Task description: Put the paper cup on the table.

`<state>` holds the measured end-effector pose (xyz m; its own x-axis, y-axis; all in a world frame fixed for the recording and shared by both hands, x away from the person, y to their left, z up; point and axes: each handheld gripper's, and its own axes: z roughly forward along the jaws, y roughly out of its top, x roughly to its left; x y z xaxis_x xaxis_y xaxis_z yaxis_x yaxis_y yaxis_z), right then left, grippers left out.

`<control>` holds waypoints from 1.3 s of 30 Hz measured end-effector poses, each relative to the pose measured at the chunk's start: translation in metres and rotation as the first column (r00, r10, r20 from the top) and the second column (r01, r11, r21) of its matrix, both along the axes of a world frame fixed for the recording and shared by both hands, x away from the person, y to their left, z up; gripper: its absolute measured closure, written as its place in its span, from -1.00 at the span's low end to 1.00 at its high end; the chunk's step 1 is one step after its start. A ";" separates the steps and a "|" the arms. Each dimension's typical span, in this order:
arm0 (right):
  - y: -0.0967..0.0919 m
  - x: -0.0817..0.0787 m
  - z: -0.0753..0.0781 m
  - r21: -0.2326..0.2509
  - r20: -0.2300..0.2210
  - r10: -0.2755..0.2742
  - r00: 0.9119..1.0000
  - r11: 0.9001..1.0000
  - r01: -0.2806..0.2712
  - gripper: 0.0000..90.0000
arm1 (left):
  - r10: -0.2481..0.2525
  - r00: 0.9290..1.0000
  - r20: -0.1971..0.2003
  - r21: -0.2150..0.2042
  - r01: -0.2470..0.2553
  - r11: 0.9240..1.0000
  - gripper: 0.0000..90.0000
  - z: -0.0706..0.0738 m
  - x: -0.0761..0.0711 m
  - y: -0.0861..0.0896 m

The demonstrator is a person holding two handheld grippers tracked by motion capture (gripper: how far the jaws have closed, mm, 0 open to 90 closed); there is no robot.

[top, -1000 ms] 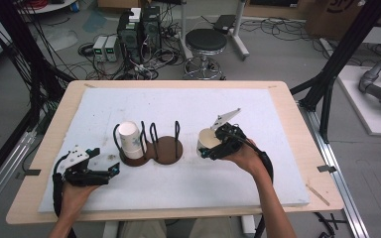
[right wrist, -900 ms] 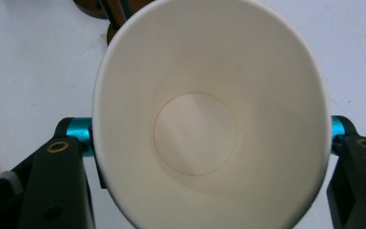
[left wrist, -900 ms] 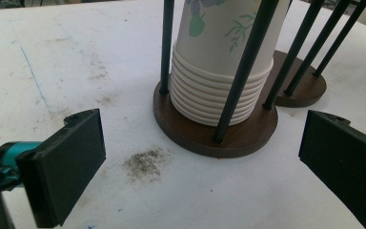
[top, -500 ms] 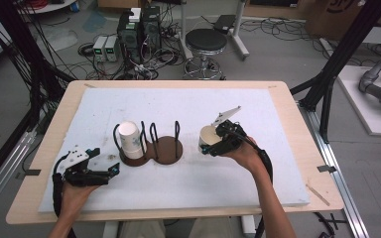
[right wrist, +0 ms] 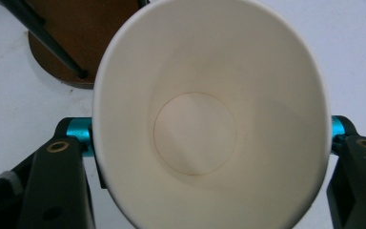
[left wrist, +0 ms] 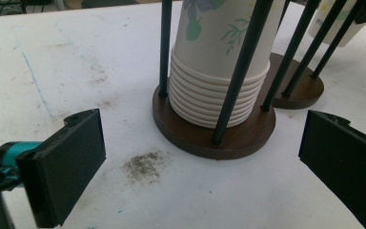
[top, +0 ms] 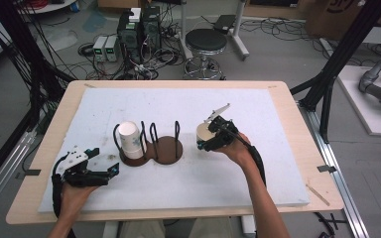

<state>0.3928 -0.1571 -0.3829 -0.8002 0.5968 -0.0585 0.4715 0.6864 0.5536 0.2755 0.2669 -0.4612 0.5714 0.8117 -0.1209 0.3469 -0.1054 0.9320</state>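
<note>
I find my right tongs point(top: 204, 140) clamped on a single white paper cup point(top: 206, 133). In the right gripper view the two jaws press on opposite sides of the cup's wall point(right wrist: 209, 143), and its rim is squeezed out of round into an oval; its mouth faces the camera and its inside is bare. The cup sits just beside the empty half of the brown cup rack point(top: 166, 148), on the side away from my left tongs point(top: 110, 171).

My left tongs stand apart with nothing between them, resting low over the white counter point(top: 238, 109). Directly ahead of them, in the left gripper view, a stack of flower-printed paper cups point(left wrist: 219, 62) stands upside down inside the rack's black upright rods point(left wrist: 240, 71), on its round wooden base point(left wrist: 205, 138). A dark smudge point(left wrist: 143, 164) marks the counter between these jaws and the base.
</note>
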 end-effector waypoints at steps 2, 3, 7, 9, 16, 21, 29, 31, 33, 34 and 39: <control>0.003 0.002 -0.003 -0.015 0.002 -0.003 1.000 1.000 0.003 -0.32 | -0.002 1.000 0.001 0.002 0.002 1.000 -0.96 0.000 0.000 0.000; 0.005 0.005 -0.006 -0.027 -0.001 -0.007 1.000 1.000 0.007 -0.32 | -0.001 1.000 0.002 0.002 0.001 1.000 -0.96 0.000 0.000 -0.001; 0.010 0.008 -0.010 -0.038 -0.004 -0.017 1.000 0.999 0.017 -0.32 | -0.001 1.000 -0.002 0.005 0.001 1.000 -0.96 0.000 0.000 -0.001; 0.015 0.010 -0.014 -0.042 -0.004 -0.013 1.000 0.999 0.012 -0.32 | -0.002 1.000 -0.004 0.003 0.002 1.000 -0.96 0.000 0.000 -0.001; 0.016 0.011 -0.024 -0.034 -0.007 -0.031 0.999 0.999 0.031 -0.33 | 0.001 1.000 -0.002 0.006 0.000 1.000 -0.96 0.000 0.000 -0.001; 0.014 0.011 -0.024 -0.020 -0.010 -0.040 0.999 0.999 0.040 -0.35 | 0.000 1.000 -0.003 0.007 0.000 1.000 -0.96 0.000 0.000 -0.001; 0.016 0.013 -0.033 -0.055 -0.007 -0.059 0.998 0.997 0.059 -0.68 | -0.001 1.000 -0.002 0.001 0.001 1.000 -0.96 0.000 0.000 0.000; 0.014 0.012 -0.034 -0.033 -0.008 -0.065 0.998 0.997 0.065 -0.69 | -0.001 1.000 -0.006 -0.001 0.001 1.000 -0.96 0.000 0.000 -0.001; 0.012 0.012 -0.035 -0.018 -0.011 -0.062 0.998 0.998 0.062 -0.69 | -0.003 1.000 -0.007 0.007 0.003 1.000 -0.96 0.000 0.001 -0.001; 0.011 0.011 -0.035 -0.017 -0.010 -0.065 0.998 0.998 0.064 -0.69 | -0.004 1.000 -0.008 0.008 0.004 1.000 -0.96 0.000 0.001 -0.001; 0.008 0.010 -0.037 -0.003 -0.017 -0.068 0.998 0.998 0.068 -0.69 | 0.000 1.000 -0.005 0.000 0.000 1.000 -0.96 0.000 0.000 -0.001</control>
<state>0.4024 -0.1489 -0.4197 -0.7589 0.6496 -0.0468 0.5262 0.6539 0.5437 0.2760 0.2664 -0.4614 0.5704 0.8120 -0.1241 0.3519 -0.1050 0.9301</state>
